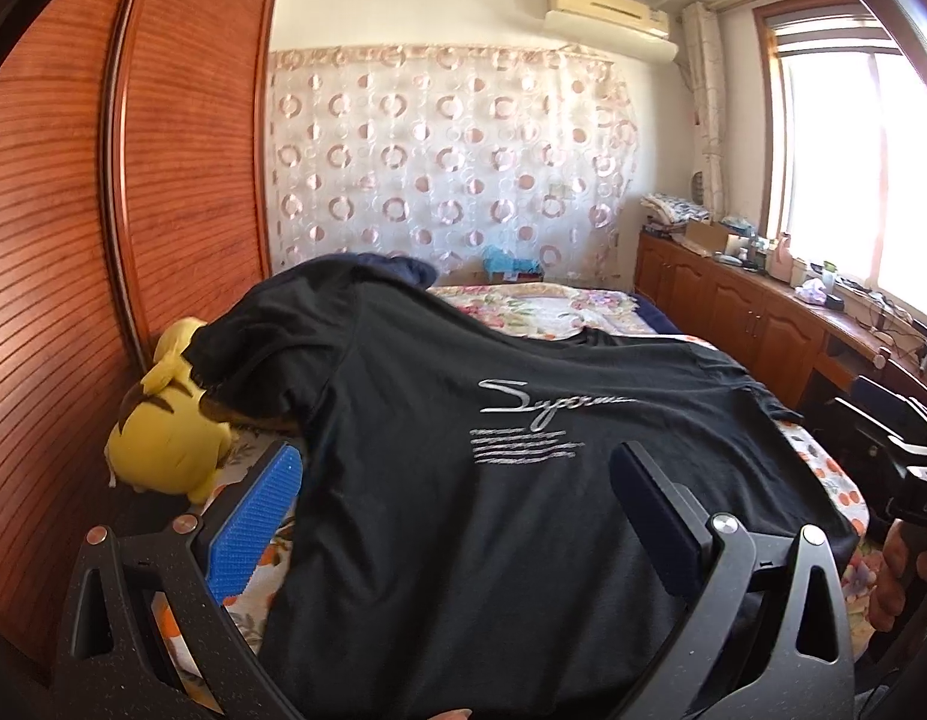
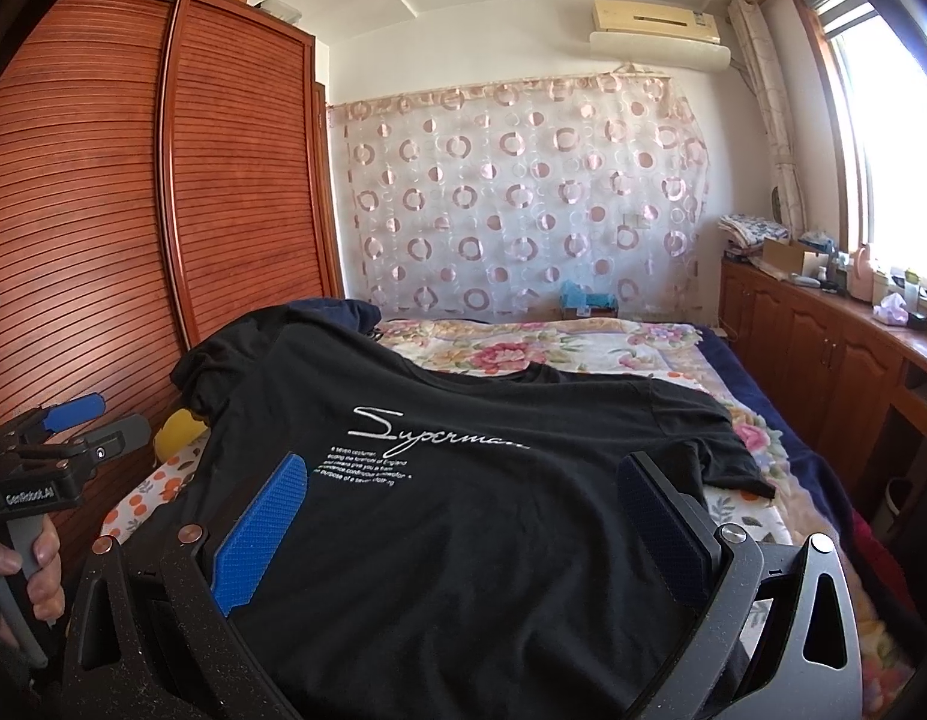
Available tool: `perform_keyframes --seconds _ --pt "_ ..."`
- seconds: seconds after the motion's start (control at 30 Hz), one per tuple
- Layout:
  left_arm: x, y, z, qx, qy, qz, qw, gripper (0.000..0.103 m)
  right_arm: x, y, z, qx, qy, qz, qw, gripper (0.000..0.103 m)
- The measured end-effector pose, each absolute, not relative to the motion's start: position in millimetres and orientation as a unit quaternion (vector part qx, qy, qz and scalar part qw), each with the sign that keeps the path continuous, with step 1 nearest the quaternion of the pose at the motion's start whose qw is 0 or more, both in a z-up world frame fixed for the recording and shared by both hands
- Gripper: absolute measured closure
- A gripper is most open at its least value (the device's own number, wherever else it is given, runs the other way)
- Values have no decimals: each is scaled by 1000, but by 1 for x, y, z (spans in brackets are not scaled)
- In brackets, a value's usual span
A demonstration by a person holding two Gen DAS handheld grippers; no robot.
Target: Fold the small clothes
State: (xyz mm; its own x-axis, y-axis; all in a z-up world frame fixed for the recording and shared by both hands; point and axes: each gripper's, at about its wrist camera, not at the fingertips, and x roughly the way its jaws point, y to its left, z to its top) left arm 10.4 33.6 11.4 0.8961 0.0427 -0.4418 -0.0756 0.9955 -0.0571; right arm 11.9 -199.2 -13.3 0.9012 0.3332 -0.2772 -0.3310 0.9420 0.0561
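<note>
We see a black T-shirt with white script lettering spread over the floral bedspread, filling the view from 6 to 12 o'clock. Our left gripper has its fingers spread wide above the shirt's lower half, holding nothing. Our right gripper is likewise spread, the cloth lying between its fingers ungripped. A yellow plush toy sits at 9 o'clock beside the wooden wardrobe, the shirt's sleeve draped on it.
</note>
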Motion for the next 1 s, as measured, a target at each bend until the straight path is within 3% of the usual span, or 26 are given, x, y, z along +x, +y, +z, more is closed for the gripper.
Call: perform_keyframes --seconds 0.6,0.87,1.0 --pt "58 137 -33 -46 269 80 959 0 81 -171 -29 -52 173 259 949 0" --pt "95 169 -25 -41 281 67 957 15 115 -186 -25 -52 207 287 934 0" --pt "122 184 -26 -24 298 72 952 34 132 -192 -25 -50 221 293 929 0"
